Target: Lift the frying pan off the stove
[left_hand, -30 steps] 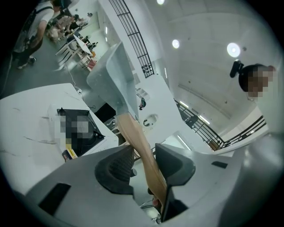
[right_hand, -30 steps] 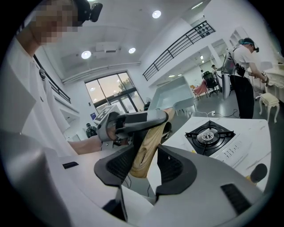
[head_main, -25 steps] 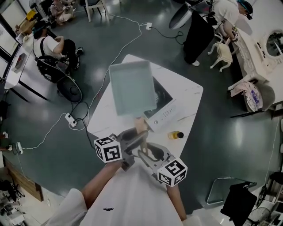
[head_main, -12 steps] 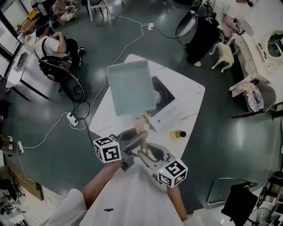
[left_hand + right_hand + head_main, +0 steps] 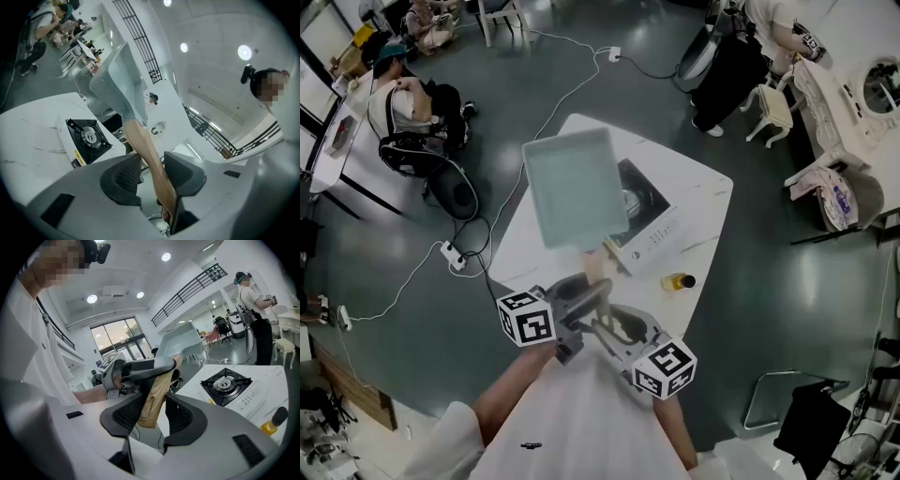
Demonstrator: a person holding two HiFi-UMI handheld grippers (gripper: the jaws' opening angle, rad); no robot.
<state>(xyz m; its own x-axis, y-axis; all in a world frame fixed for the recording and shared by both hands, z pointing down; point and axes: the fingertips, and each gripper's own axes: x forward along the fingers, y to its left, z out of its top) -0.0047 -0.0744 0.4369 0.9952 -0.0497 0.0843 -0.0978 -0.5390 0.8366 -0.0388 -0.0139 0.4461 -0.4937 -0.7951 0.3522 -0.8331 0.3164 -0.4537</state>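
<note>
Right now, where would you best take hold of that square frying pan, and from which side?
Probably by the wooden handle, coming from its free end. It is a narrow bar jutting from one edge of the frying pan, slim enough for jaws; the tray-like body is too wide.

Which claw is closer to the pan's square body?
Left. The left claw clamps the wooden handle partway along, toward the pan; the right claw, jaws just closed further, grips the handle's end, behind it.

White table (image 5: pixel 517 262), small yellow bottle (image 5: pixel 677 281) near its right edge, power strip (image 5: pixel 452 255) on dark floor (image 5: pixel 769 234) beside it
</note>
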